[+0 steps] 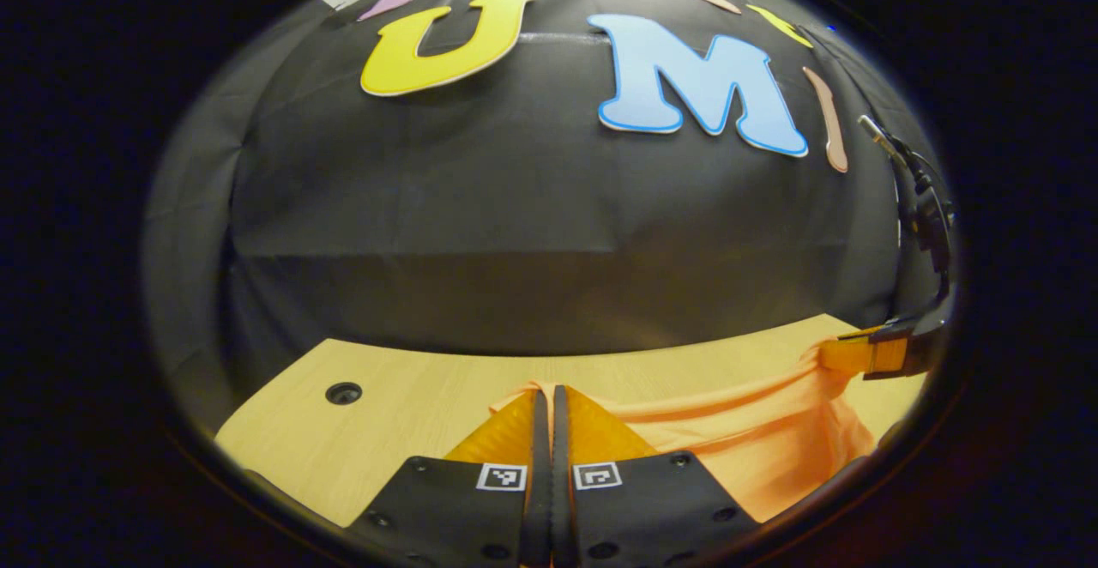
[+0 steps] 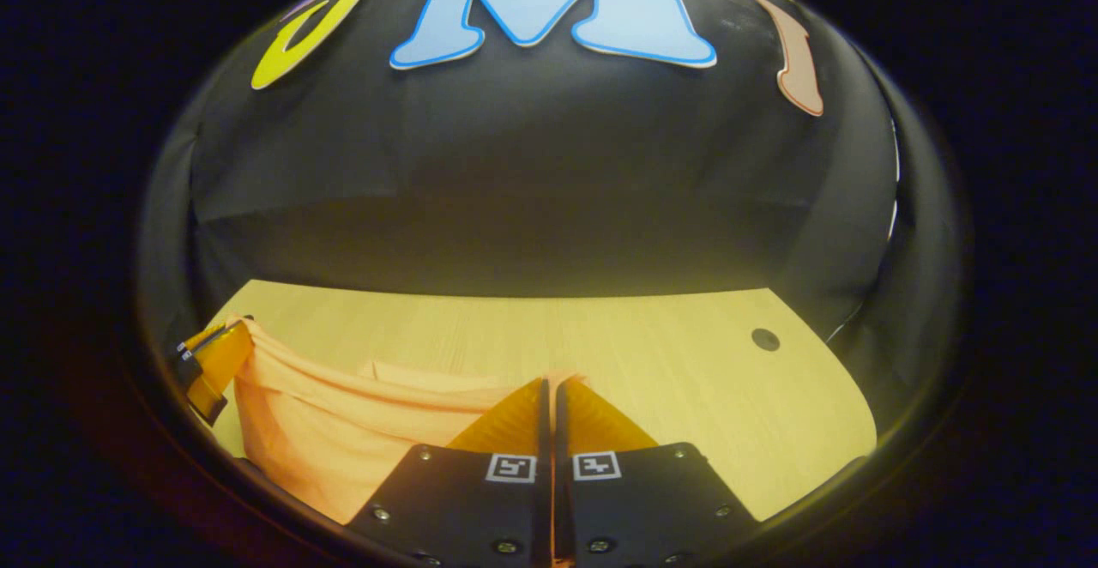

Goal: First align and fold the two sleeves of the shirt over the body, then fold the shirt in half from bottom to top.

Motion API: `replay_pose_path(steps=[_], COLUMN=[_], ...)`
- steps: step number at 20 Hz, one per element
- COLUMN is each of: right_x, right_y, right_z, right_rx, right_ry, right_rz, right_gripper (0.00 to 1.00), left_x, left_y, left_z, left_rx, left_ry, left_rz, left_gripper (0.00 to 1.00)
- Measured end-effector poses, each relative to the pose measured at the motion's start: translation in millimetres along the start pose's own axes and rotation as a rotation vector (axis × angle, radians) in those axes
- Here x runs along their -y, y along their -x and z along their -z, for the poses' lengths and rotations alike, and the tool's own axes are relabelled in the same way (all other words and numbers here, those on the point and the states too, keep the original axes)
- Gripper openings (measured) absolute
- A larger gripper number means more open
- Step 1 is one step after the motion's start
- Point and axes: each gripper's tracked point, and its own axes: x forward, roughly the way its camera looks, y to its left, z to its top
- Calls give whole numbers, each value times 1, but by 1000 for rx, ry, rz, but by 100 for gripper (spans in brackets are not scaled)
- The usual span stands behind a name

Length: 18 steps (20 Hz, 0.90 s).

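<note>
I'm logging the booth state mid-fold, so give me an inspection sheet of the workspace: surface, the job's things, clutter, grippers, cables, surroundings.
Surface: light wooden table with a round hole near a far corner.
Job's things: orange shirt lifted by one edge, hanging stretched between both grippers above the table.
Clutter: nothing seen.
Grippers: left gripper shut on the shirt's edge; right gripper likewise shut on it.
Cables: a dark cable runs along the right gripper's body in the left gripper view.
Surroundings: black cloth wall behind the table.
</note>
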Motion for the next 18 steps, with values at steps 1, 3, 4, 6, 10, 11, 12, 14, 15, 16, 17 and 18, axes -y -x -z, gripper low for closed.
replay_pose_path(steps=[1,3,4,6,10,11,12,14,15,16,17,18], right_x=[0,-1,-2,-2,-2,-1,1,4,4,3,3,3], right_y=[-1,-5,-5,-5,3,5,10,17,22,27,33,39], right_z=[4,13,15,21,24,22,19,13,11,10,10,10], right_rx=[-13,-36,-42,-60,-66,-56,-46,-30,-23,-20,-17,-10], right_ry=[7,19,32,61,110,121,134,143,140,135,133,133], right_rz=[3,6,8,13,37,40,52,69,70,67,67,66], right_gripper=[1,3,4,5,14,16,31,40,41,50,59,71], left_x=[0,-1,0,1,-2,-3,-2,-2,-1,0,2,2], left_y=[-2,-5,-5,-5,-2,0,2,5,9,12,14,19], left_z=[6,12,14,17,24,25,25,25,23,21,18,15], left_rx=[-14,-30,-33,-45,-71,-78,-85,-88,-88,-87,-81,-75], left_ry=[-10,-21,-18,-22,-25,-26,-26,-26,-23,-23,-25,-29], left_rz=[-5,-5,1,11,7,4,8,10,18,24,28,30], left_gripper=[6,6,7,7,19,19,17,19,21,34,41,53])
